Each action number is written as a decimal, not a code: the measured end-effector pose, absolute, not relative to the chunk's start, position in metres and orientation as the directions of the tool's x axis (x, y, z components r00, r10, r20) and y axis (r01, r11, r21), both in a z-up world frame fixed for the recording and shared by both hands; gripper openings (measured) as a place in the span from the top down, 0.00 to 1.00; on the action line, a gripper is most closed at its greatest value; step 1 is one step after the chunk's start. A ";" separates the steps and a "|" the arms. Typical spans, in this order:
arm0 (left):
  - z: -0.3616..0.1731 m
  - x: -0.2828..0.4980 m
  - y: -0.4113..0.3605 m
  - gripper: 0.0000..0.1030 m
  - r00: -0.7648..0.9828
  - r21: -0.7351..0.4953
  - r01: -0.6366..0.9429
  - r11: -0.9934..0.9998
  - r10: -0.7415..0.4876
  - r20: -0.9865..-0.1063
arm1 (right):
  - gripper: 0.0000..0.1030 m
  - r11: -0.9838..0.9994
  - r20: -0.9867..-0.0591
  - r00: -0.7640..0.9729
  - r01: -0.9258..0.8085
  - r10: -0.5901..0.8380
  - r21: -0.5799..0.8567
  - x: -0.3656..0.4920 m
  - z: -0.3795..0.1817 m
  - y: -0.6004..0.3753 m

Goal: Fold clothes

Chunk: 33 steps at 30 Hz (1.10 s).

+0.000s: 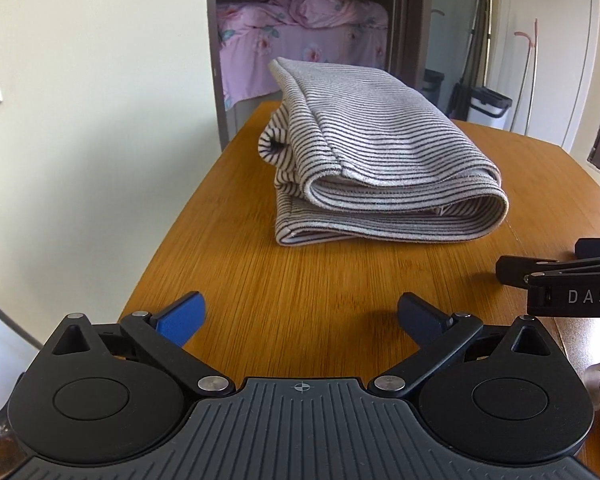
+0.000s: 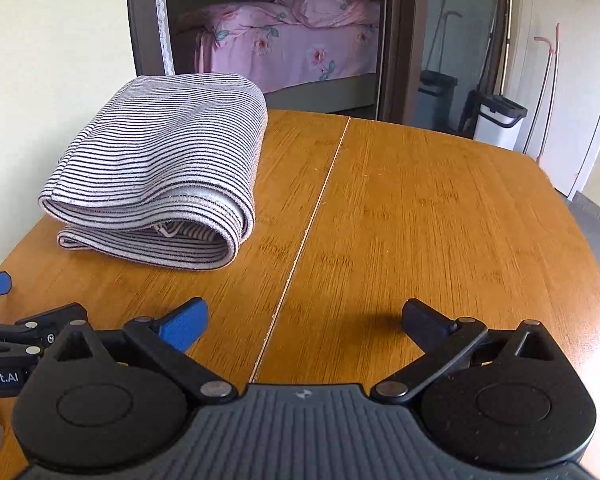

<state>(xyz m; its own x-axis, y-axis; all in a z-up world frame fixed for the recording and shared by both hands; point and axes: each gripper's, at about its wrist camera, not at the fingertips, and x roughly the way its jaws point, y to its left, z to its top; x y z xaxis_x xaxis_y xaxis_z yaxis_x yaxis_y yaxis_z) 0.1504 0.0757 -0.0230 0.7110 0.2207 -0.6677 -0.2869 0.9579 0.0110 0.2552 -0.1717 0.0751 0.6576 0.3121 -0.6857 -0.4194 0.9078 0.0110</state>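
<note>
Striped garment (image 1: 380,160) lies folded on table (image 1: 300,300), ahead of your left gripper (image 1: 300,320) and right gripper (image 2: 304,320); both spread, empty. Soft, light, floppy: pinch rolled near edge.

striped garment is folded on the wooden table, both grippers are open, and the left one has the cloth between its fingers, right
Not quite. The striped garment is folded on the wooden table and both grippers are open, but the left gripper has nothing between its fingers: the left wrist view shows only bare tabletop there, with the cloth lying farther ahead. The right gripper is likewise empty.
</note>
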 end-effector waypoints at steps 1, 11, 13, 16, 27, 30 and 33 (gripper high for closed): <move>-0.023 0.151 0.076 0.00 0.711 0.011 -0.287 0.958 0.220 -0.668 | 0.00 0.908 -0.686 0.658 -0.419 0.312 0.011 0.255 0.075 -0.172; -0.024 0.150 0.073 0.00 0.711 0.010 -0.288 0.958 0.221 -0.668 | 0.00 0.911 -0.686 0.660 -0.413 0.307 0.011 0.257 0.076 -0.175; -0.024 0.150 0.073 0.00 0.711 0.010 -0.288 0.958 0.221 -0.668 | 0.00 0.911 -0.685 0.660 -0.412 0.307 0.011 0.257 0.076 -0.176; -0.024 0.150 0.073 0.00 0.711 0.010 -0.288 0.958 0.221 -0.668 | 0.00 0.911 -0.685 0.660 -0.412 0.307 0.011 0.257 0.076 -0.176; -0.023 0.150 0.072 0.00 0.712 0.009 -0.288 0.958 0.220 -0.667 | 0.00 0.912 -0.685 0.661 -0.411 0.307 0.012 0.256 0.076 -0.176; -0.024 0.150 0.072 0.00 0.712 0.009 -0.288 0.958 0.220 -0.667 | 0.00 0.912 -0.685 0.661 -0.411 0.307 0.012 0.256 0.076 -0.176; -0.024 0.150 0.072 0.00 0.712 0.009 -0.288 0.958 0.220 -0.667 | 0.00 0.912 -0.685 0.661 -0.411 0.307 0.012 0.256 0.076 -0.177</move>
